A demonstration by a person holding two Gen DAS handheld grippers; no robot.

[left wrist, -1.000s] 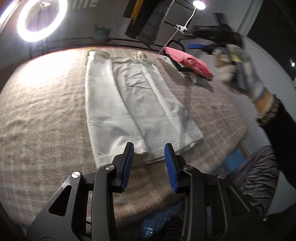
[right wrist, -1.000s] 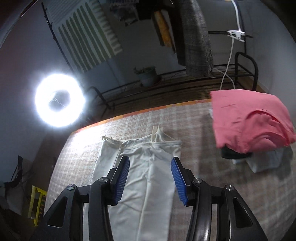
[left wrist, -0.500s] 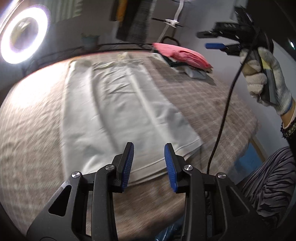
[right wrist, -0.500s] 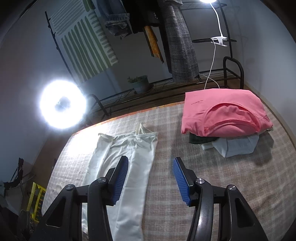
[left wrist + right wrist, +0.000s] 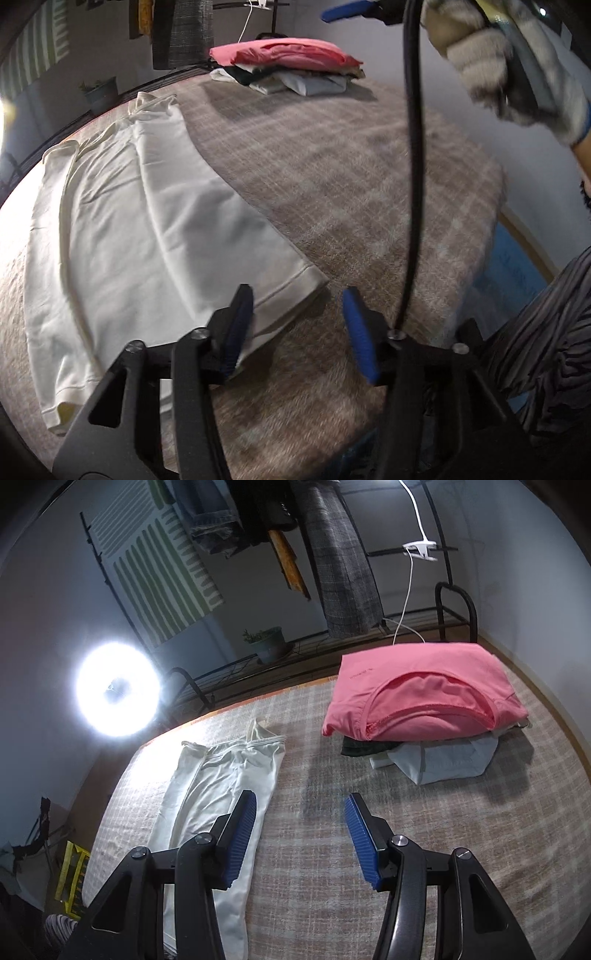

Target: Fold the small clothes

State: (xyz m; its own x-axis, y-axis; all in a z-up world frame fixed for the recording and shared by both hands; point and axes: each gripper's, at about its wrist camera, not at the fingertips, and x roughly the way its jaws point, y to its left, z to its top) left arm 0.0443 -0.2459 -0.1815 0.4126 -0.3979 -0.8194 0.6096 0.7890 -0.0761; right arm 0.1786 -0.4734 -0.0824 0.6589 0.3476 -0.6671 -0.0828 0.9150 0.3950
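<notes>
White trousers (image 5: pixel 140 229) lie flat, folded lengthwise, on the checked cloth-covered table (image 5: pixel 351 177); their waistband is at the far end and the hem is near me. They also show in the right wrist view (image 5: pixel 214 786). My left gripper (image 5: pixel 295 325) is open and empty, low over the hem corner at the near right. My right gripper (image 5: pixel 299 834) is open and empty, held high above the table to the right of the trousers; its blue finger (image 5: pixel 347 13) and gloved hand show at the top of the left wrist view.
A stack of folded clothes with a pink top (image 5: pixel 421 694) sits at the far right of the table, also in the left wrist view (image 5: pixel 284 55). A black cable (image 5: pixel 413 147) hangs in front of the left camera. A ring light (image 5: pixel 118 694) and clothes rack stand behind.
My left gripper has dropped toward the hem corner and opened wider. My right gripper has risen, drifted right of the trousers and opened wider.
</notes>
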